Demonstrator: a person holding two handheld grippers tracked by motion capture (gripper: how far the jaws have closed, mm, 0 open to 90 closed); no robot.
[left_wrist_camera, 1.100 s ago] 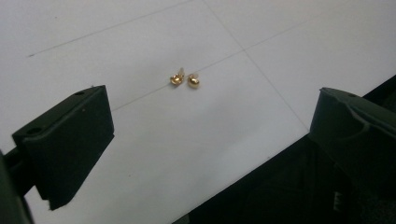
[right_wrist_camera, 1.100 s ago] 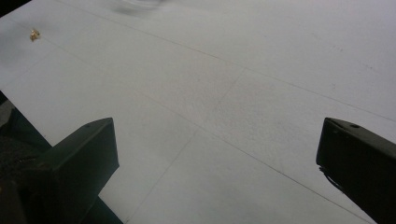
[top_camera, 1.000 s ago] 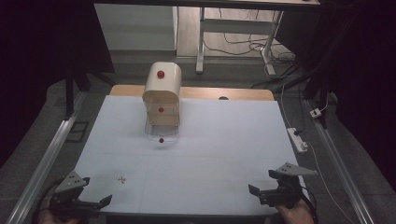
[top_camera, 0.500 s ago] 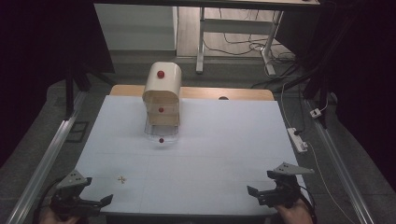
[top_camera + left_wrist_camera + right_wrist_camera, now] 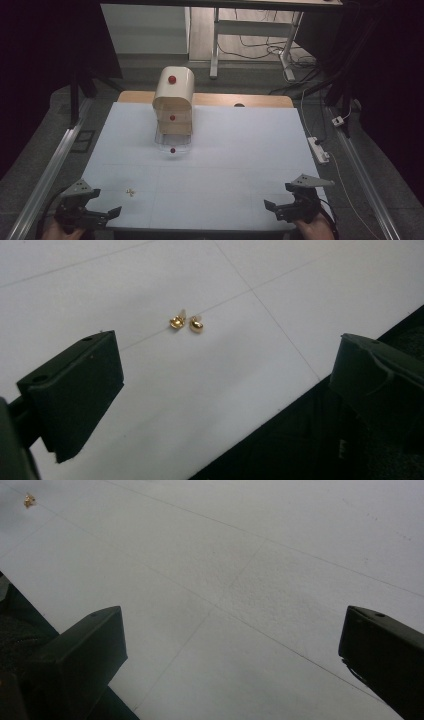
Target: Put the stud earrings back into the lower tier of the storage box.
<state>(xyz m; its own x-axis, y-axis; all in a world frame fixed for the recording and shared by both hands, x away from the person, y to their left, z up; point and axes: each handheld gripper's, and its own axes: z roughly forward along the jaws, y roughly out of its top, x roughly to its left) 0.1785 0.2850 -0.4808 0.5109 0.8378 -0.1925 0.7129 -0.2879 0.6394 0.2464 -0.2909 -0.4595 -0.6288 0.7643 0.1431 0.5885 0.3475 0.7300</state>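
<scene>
Two small gold earrings (image 5: 186,322) lie side by side on the white table top (image 5: 225,165), near its front left (image 5: 131,192); they also appear far off in the right gripper view (image 5: 29,500). A cream, round-topped little cabinet (image 5: 173,97) with red knobs stands at the back centre, its lowest clear drawer (image 5: 172,144) pulled out. My left gripper (image 5: 107,212) hovers open at the front left corner, short of the earrings, nothing between its jaws. At the front right edge my right gripper (image 5: 272,205) is open and empty too.
A wooden board (image 5: 260,100) shows behind the white top. Metal rails (image 5: 47,175) run along both sides. A white power strip (image 5: 318,149) and cables lie on the floor at the right. Desk legs (image 5: 215,45) stand beyond the table.
Both grippers stay at the front corners with only a slight shift of the right one. Nothing on the table has moved.
</scene>
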